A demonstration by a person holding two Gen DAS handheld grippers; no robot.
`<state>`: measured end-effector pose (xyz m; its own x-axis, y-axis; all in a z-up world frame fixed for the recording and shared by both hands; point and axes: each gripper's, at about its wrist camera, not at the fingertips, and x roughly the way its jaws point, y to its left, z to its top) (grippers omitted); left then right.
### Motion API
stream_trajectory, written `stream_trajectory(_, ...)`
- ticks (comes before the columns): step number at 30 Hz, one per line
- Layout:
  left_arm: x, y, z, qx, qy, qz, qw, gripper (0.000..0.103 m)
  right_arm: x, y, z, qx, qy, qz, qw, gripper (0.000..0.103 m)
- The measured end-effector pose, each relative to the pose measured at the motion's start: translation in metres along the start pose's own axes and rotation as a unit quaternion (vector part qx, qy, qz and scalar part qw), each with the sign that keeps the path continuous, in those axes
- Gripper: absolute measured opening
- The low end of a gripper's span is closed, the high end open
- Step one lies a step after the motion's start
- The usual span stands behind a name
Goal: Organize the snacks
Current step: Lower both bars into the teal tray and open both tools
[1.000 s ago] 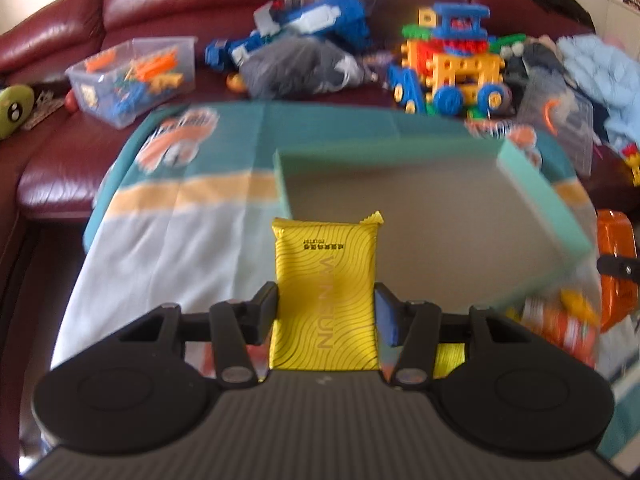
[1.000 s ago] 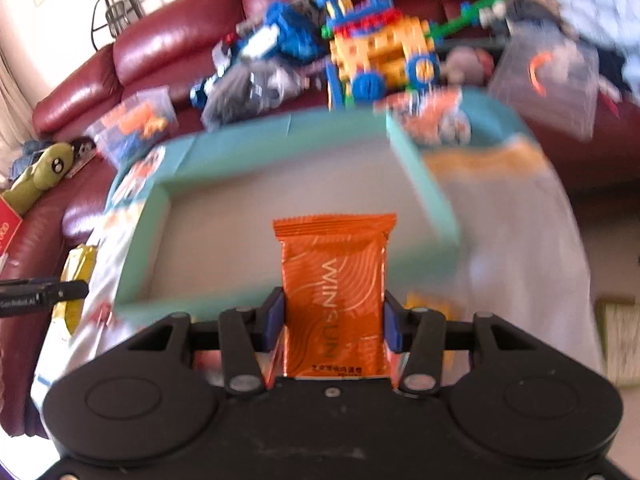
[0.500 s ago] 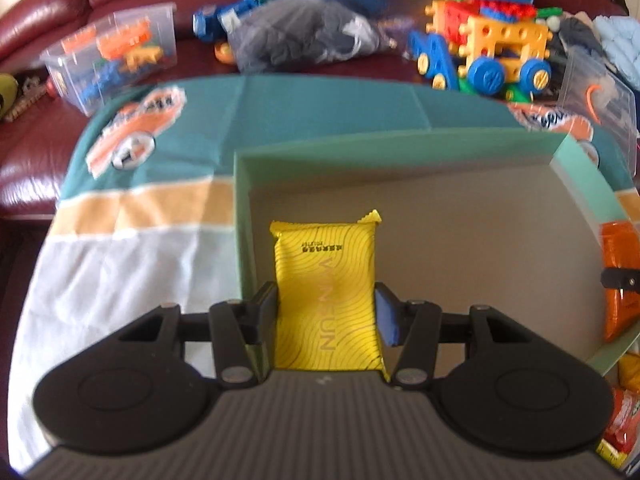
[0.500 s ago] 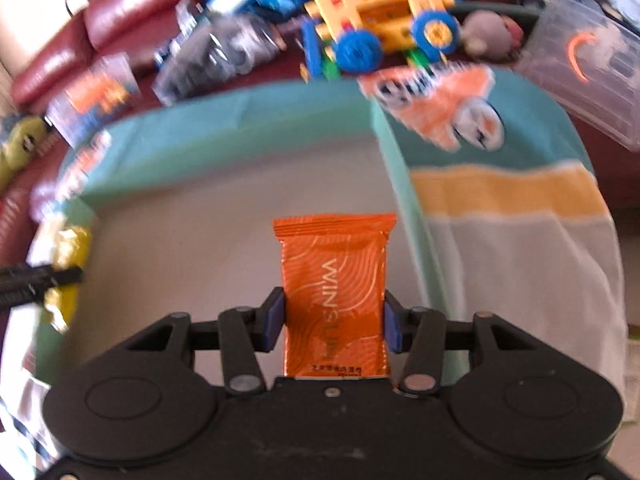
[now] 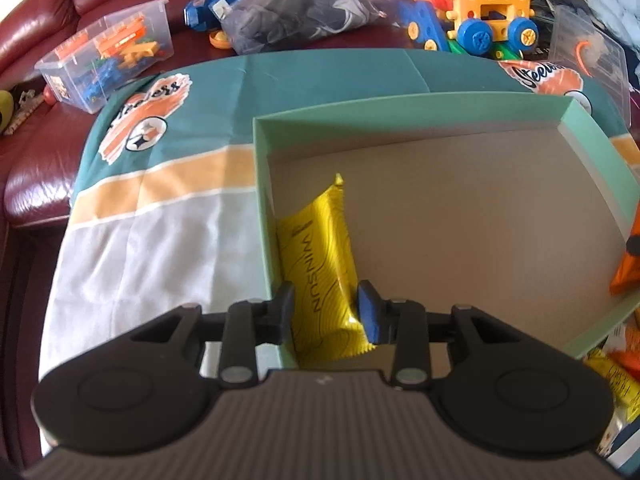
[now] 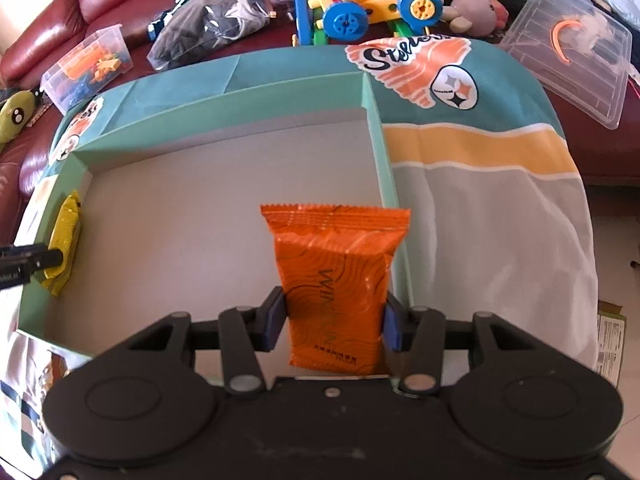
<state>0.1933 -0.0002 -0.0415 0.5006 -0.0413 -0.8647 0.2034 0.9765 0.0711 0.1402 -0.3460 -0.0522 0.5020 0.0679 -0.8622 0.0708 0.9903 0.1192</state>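
Left gripper (image 5: 325, 312): jaws just closing, clamped on yellow foil snack packet (image 5: 320, 268) against left wall inside shallow green cardboard box (image 5: 400, 110) | Right gripper (image 6: 331, 322): clamped on orange foil snack packet (image 6: 336, 280) near box's right wall.

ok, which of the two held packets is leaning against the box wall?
The yellow packet, tilted against the green box's wall; the orange packet sits away from it.
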Motion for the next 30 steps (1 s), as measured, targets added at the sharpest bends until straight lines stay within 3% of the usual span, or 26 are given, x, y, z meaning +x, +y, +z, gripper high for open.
stream_trajectory(5, 0.011, -0.004, 0.012, 0.005, -0.001, 0.015, 0.9999, 0.037, -0.006, -0.007, 0.001, 0.005, -0.006, 0.005, 1.0, 0.047)
stream_trajectory(8, 0.028, -0.01, 0.024, 0.01, -0.008, 0.044, 0.999, 0.028, 0.002, -0.004, 0.017, -0.001, -0.025, 0.001, 1.0, 0.047)
stream_trajectory(19, 0.052, -0.005, 0.078, -0.003, -0.044, 0.074, 0.9963, 0.019, 0.026, -0.001, 0.075, 0.013, -0.082, 0.006, 0.997, 0.046)
stream_trajectory(20, 0.046, -0.005, 0.079, -0.006, -0.048, 0.068, 0.9965, 0.022, 0.027, 0.001, 0.076, 0.012, -0.08, 0.01, 0.997, 0.046)
stream_trajectory(21, 0.041, -0.005, 0.079, -0.007, -0.055, 0.063, 0.9965, 0.038, 0.025, 0.003, 0.075, 0.013, -0.079, 0.018, 0.997, 0.047)
stream_trajectory(22, 0.034, -0.006, 0.078, -0.008, -0.062, 0.061, 0.9962, 0.052, 0.023, 0.003, 0.073, 0.014, -0.079, 0.024, 0.997, 0.059)
stream_trajectory(23, 0.027, -0.007, 0.076, -0.009, -0.072, 0.062, 0.9955, 0.079, 0.02, 0.004, 0.07, 0.016, -0.081, 0.027, 0.996, 0.076)
stream_trajectory(24, 0.019, -0.009, 0.073, -0.009, -0.085, 0.063, 0.9943, 0.092, 0.016, 0.005, 0.066, 0.015, -0.083, 0.027, 0.996, 0.086)
stream_trajectory(25, 0.011, -0.012, 0.069, -0.008, -0.095, 0.062, 0.9935, 0.094, 0.011, 0.007, 0.062, 0.014, -0.086, 0.026, 0.996, 0.099)
stream_trajectory(30, -0.018, -0.015, 0.043, -0.008, -0.087, 0.029, 0.9958, 0.103, -0.017, 0.013, 0.041, 0.0, -0.088, 0.031, 0.996, 0.103)
